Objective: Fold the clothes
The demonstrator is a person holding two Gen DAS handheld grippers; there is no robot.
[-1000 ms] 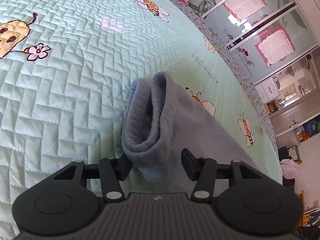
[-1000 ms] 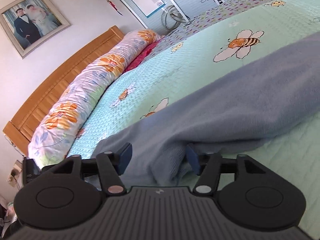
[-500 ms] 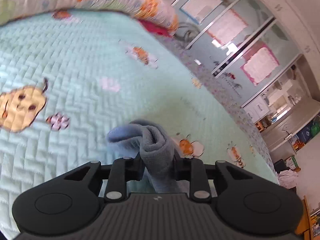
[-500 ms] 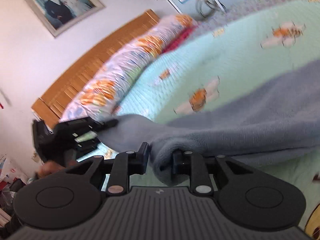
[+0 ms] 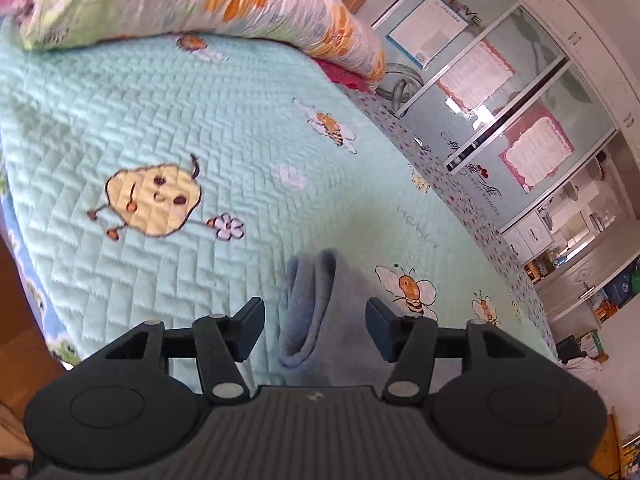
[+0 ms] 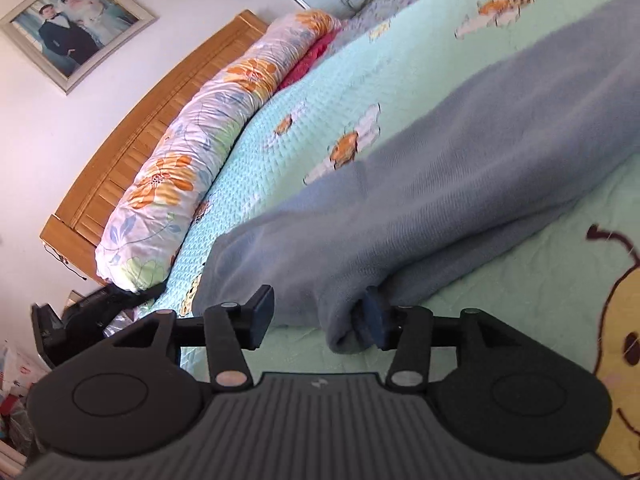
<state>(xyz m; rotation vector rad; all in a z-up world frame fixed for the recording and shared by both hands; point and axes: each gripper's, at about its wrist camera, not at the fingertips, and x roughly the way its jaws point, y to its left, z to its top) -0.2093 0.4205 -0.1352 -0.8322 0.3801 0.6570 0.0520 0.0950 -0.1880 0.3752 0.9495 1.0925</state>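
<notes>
A blue-grey knitted garment (image 5: 320,304) lies folded lengthwise on the mint quilted bedspread (image 5: 160,128). Its doubled end points toward my left gripper (image 5: 315,328) and sits between the fingers. Those jaws are opening, and neither pad presses the cloth. In the right wrist view the same garment (image 6: 460,184) runs as a long band to the upper right. Its near corner hangs between the fingers of my right gripper (image 6: 318,320) and brushes the right-hand fingertip (image 6: 374,326). These jaws are opening too, and the left-hand pad stands well clear of the cloth.
A long floral bolster (image 6: 192,160) lies along the wooden headboard (image 6: 132,136), with a red cushion (image 6: 308,60) beside it. Glass cabinet doors (image 5: 520,112) stand past the bed's far edge. A framed photo (image 6: 72,28) hangs on the wall.
Half a second ago both grippers were shut on the garment's end and held it lifted. Both now stand open, the cloth rests on the bedspread, and both hands have drawn back.
</notes>
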